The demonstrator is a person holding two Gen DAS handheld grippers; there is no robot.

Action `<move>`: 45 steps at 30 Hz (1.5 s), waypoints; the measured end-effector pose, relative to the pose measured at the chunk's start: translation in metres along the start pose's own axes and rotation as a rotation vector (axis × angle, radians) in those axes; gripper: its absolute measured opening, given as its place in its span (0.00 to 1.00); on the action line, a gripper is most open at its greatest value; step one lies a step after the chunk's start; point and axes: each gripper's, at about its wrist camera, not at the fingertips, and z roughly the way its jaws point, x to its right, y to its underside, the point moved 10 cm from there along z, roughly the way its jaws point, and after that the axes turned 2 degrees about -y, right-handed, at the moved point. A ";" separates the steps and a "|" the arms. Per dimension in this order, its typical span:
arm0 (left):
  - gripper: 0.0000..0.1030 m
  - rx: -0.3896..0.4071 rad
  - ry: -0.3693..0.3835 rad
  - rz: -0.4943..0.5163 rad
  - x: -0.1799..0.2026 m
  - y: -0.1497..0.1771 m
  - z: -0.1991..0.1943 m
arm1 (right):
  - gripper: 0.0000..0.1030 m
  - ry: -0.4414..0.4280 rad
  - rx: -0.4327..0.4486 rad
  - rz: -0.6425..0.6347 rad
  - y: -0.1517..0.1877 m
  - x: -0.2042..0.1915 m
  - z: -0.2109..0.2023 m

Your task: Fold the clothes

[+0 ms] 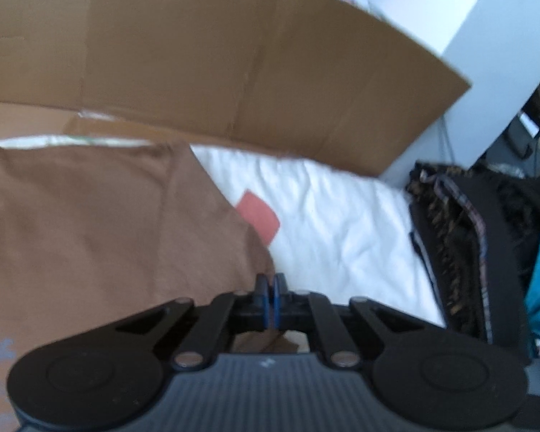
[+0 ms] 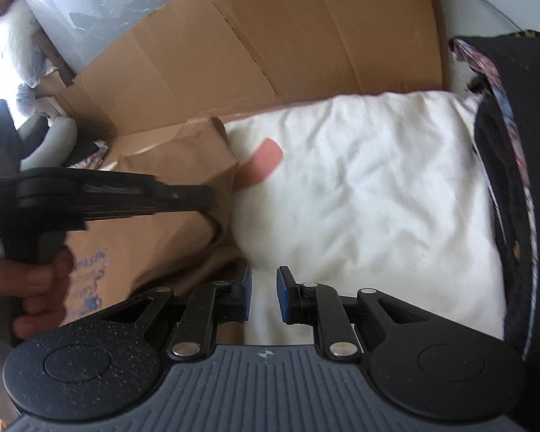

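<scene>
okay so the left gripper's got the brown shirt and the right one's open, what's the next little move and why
Probably bring the open right gripper left onto the brown shirt edge and close. It hangs over bare white bedding, holding nothing, while the left gripper looks shut at the shirt's edge.

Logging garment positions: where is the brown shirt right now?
The brown shirt lies on the white bedding, left in both views, before the cardboard; the left gripper is at its edge.

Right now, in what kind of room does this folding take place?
Probably a bedroom at home, used partly for storage. A brown garment lies on a white quilt, flattened cardboard stands behind it, and dark clothes are piled beside.
</scene>
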 end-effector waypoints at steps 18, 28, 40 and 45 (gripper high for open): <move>0.03 0.050 -0.071 -0.024 -0.094 -0.023 -0.047 | 0.18 -0.012 0.032 -0.079 -0.024 -0.042 0.008; 0.03 0.081 -0.034 -0.109 -0.143 -0.010 -0.041 | 0.18 0.041 0.040 -0.089 -0.064 -0.042 0.063; 0.03 0.109 0.015 -0.155 -0.160 -0.013 -0.039 | 0.26 0.051 0.048 -0.183 -0.119 -0.062 0.131; 0.03 0.100 0.016 -0.174 -0.166 -0.009 -0.041 | 0.26 0.051 0.018 -0.229 -0.129 -0.069 0.153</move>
